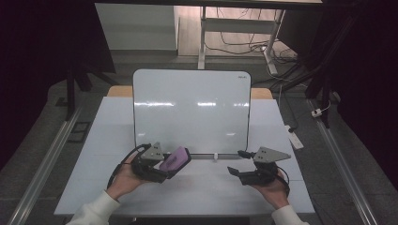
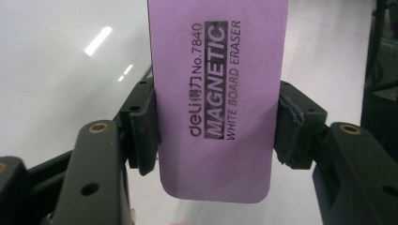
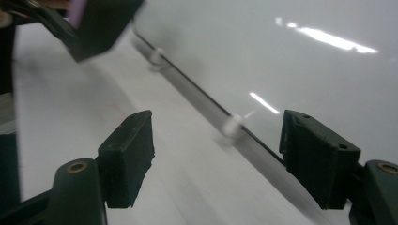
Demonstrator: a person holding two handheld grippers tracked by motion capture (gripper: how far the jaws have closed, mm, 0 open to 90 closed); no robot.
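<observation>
**Left tongs carrying eraser at whiteboard's lower edge, right tongs idle**

Left gripper (image 1: 174, 164) is pinching the purple eraser (image 1: 175, 158) across its width, pads sitting on both long sides in the left gripper view (image 2: 143, 136). Eraser is hanging just above the table (image 1: 94, 154), at the bottom-left of the upright whiteboard (image 1: 187, 108).

Handling, my read: light, stiff plastic back, felt face probably soft; smooth sides could be slipping under a weak squeeze. Gripping mid-length across the narrow width, as now, is looking right. It's magnetic, so expect it snapping onto the board.

Right gripper (image 1: 237, 172) is sitting with jaws spread, nothing between them, near the board's bottom-right. Small white pegs (image 3: 232, 125) are poking out along the lower rim; blurry, possibly feet.

Room: board face is clear for sweeping. Watch the bottom rim, pegs and the table's front edge.
</observation>
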